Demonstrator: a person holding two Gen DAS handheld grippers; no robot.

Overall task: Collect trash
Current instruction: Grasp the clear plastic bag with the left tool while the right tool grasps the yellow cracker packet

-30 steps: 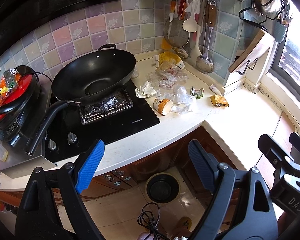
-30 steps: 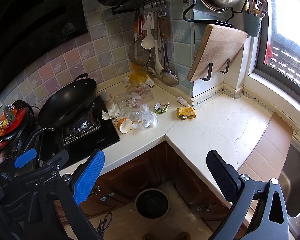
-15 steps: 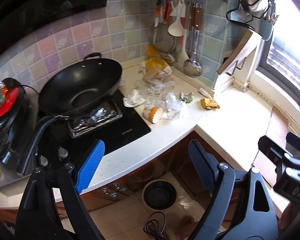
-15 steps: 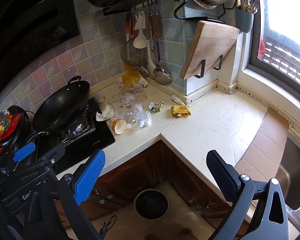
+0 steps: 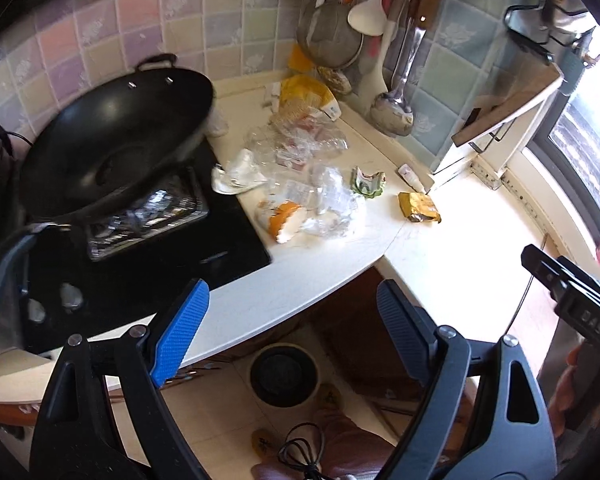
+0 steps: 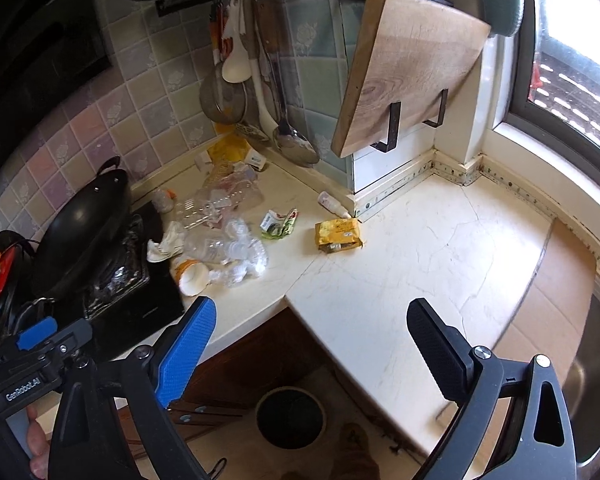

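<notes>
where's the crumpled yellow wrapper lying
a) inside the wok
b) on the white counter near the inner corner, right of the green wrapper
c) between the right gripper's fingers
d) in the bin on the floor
b: the yellow wrapper lies flat on the counter, just right of the green wrapper.

"GenRobot.AI" on the left gripper (image 6: 36, 330); "DAS" on the right gripper's (image 5: 592, 326) body.
</notes>
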